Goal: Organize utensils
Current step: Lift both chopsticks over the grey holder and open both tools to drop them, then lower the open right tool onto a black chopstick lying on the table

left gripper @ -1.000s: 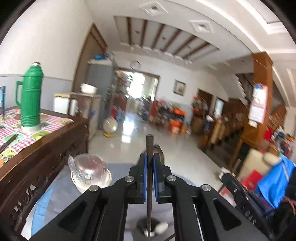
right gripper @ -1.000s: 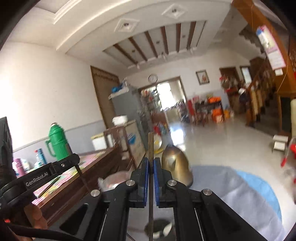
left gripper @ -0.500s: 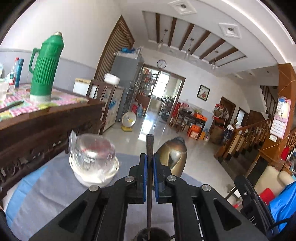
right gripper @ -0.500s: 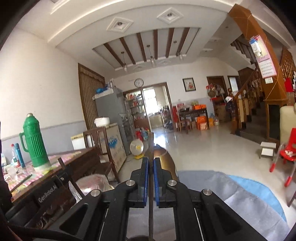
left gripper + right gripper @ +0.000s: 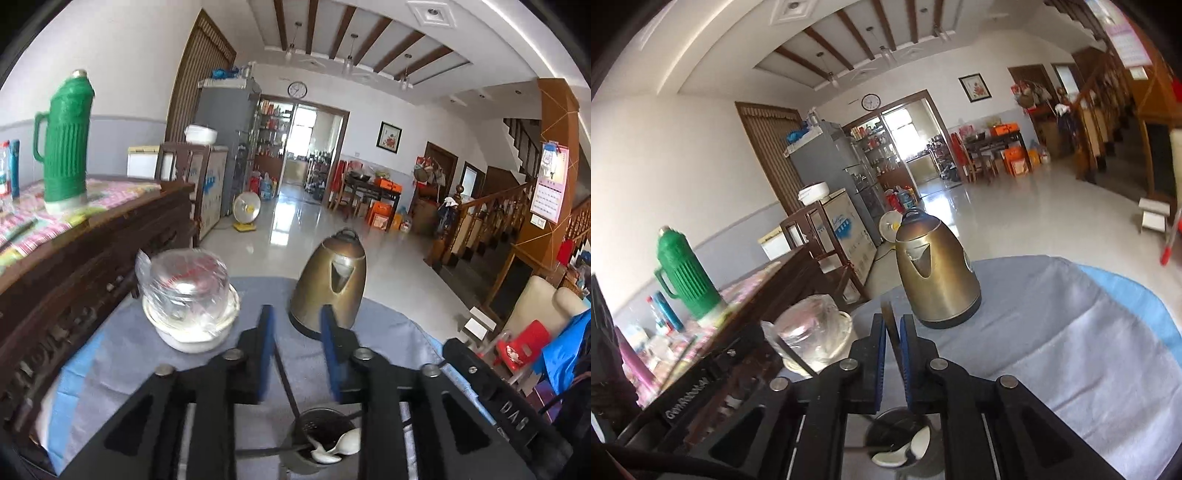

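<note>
Dark slender chopstick (image 5: pixel 286 380) stands loose and tilted between the parted jaws of the left gripper (image 5: pixel 295 317). Its lower end is down in a dark round metal cup (image 5: pixel 295 459) that stands on the surface just under the gripper. The jaws have just been opening, and neither blue pad presses on the stick. White ceramic spoons (image 5: pixel 334 452) lie in the same cup.

At far left a green ribbed thermos flask (image 5: pixel 64 140) stands upright on a checked cloth over a dark carved wooden sideboard (image 5: pixel 74 273). This sideboard is beside the round surface, which is covered in a blue-grey cloth (image 5: pixel 122 354). On the cloth, left of the gripper, a clear glass bowl wrapped in plastic film (image 5: pixel 184 291) sits upside down on a white bowl (image 5: pixel 192 338). Right of it and further back a brass-coloured electric kettle (image 5: pixel 332 284) stands upright, apart from the bowls. The black body of the right gripper shows at the right edge of the left wrist view.

In the right wrist view the right gripper (image 5: pixel 892 325) is all but closed, its blue pads tight about a second dark chopstick (image 5: pixel 891 332). That stick rises a little past the fingertips and leans slightly left. The cup with the spoons lies directly below these jaws, and the kettle stands just beyond them to the right.
</note>
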`<state>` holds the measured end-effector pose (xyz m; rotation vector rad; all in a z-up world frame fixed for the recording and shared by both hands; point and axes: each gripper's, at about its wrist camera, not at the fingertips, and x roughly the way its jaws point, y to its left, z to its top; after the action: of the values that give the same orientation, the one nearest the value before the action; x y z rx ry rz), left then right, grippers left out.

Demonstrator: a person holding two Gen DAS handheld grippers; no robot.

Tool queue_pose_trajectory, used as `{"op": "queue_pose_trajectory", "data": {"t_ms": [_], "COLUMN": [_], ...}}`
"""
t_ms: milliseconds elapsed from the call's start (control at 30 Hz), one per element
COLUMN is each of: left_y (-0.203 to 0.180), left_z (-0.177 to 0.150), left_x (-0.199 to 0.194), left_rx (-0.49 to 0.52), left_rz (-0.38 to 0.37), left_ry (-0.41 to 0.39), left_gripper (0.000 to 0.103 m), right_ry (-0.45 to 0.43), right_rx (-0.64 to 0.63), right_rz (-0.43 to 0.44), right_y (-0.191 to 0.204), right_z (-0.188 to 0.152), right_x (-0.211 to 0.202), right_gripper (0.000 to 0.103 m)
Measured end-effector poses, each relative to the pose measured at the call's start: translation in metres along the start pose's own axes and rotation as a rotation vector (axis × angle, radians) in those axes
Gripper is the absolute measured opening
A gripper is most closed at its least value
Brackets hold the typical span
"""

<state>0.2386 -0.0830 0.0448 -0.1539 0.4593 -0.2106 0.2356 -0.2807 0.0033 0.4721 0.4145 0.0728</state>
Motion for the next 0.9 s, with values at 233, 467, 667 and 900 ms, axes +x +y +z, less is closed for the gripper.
{"op": "queue_pose_trajectory", "data": {"t_ms": [233,467,667,900], "left_y": [0.008,0.023,0.039,0.047], "left_z": [0.0,-0.054,-0.117,-0.177], "left_x": [-0.091,-0.155,-0.159,-0.157], "left_rx": [0.097,0.206,0.26,0.298], "left_rz": [0.053,0.128,0.149,0.17], "left_ry": [-0.074,-0.036,0.144,0.285], "left_gripper": [0.075,0.09,0.092,0.092], "right_ry": [-0.072,-0.09,0.046,0.253], "right_rx": [0.068,0.034,0.062,0.133], "right_rz": [0.086,0.08,0.062,0.062], "right_y": [-0.014,-0.016,-0.026,-0.051], "right_z": [-0.004,-0.042,-0.096,-0.151], "right_x": [-0.077,-0.153,-0.163,-0.134], "right_gripper": [0.026,0.026,0.026,0.026]}}
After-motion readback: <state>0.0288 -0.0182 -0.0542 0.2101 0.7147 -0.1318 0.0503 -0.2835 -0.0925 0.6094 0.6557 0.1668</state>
